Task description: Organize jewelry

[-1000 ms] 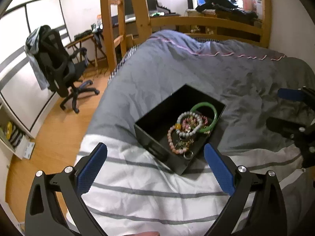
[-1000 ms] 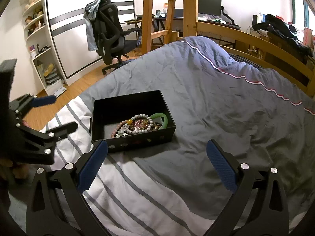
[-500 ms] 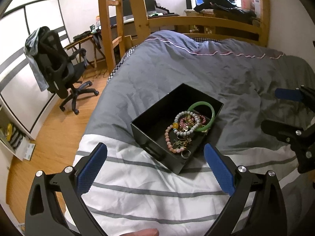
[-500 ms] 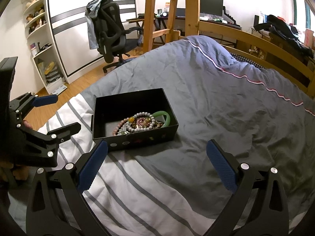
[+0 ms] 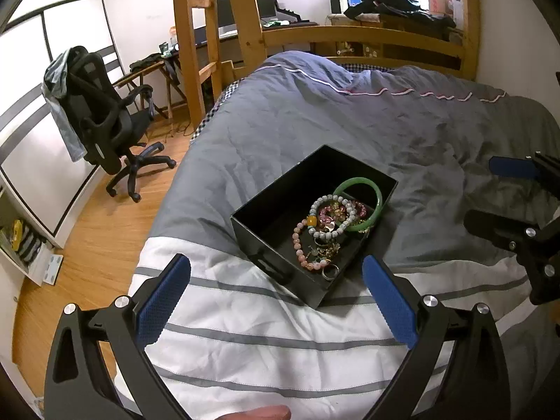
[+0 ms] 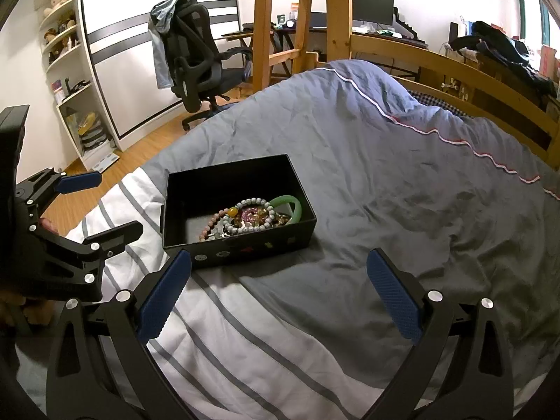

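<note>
Now, far to the left in the left wrist view, a black office chair point(image 5: 105, 133) stands on the wooden floor point(image 5: 91, 231) beside the bed point(image 5: 315, 112). On the bed's grey duvet, just at the edge of the white striped sheet point(image 5: 266, 343), sits the open black box point(image 5: 266, 220). It lies ahead of the left gripper point(image 5: 276, 301), above and between its two blue pads; the jaws are spread wide and hold nothing, and the box's near corner sits just beyond the right pad without touching it. Inside the box, gathered toward its right end, lie a pink bead bracelet point(image 5: 300, 241), a pale bead bracelet point(image 5: 329, 232) with an amber bead, and a green bangle point(image 5: 377, 206) leaning against the far wall, over a tangle of smaller pieces and a ring point(image 5: 329, 271).

From the right wrist view, the left gripper shows at the left edge, well short of the box point(image 6: 238, 252). The right gripper point(image 6: 278, 294) hovers over the bedding with its jaws wide apart and empty; the box lies ahead of its left pad, near that fingertip, with the green bangle point(image 6: 295, 206) at its right end.
</note>
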Demonstrator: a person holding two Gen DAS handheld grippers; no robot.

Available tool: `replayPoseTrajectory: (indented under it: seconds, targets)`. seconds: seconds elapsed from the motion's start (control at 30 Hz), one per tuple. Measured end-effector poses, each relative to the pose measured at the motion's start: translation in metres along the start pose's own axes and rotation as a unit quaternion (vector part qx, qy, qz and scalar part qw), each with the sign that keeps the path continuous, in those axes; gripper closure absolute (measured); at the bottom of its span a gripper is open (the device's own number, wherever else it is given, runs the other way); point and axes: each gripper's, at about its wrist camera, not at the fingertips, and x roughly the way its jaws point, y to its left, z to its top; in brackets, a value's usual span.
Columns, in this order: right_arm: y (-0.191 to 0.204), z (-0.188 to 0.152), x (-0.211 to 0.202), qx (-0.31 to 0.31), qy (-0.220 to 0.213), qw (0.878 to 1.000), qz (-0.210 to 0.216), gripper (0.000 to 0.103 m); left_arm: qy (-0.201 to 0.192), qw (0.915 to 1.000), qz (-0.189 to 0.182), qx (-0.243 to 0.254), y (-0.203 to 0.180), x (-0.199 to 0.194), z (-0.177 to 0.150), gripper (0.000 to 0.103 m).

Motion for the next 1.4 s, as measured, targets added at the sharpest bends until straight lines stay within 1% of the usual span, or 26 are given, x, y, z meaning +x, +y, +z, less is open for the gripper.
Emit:
replayPoseTrajectory:
  seconds: [1.4]
  targets:
    - [0.0004, -0.0079, 0.0053, -0.001, 0.007, 1.000, 0.003, 0.004, 0.003, 1.0000, 0.000, 0.004, -0.0027, 0.0005, -0.0006, 0.006]
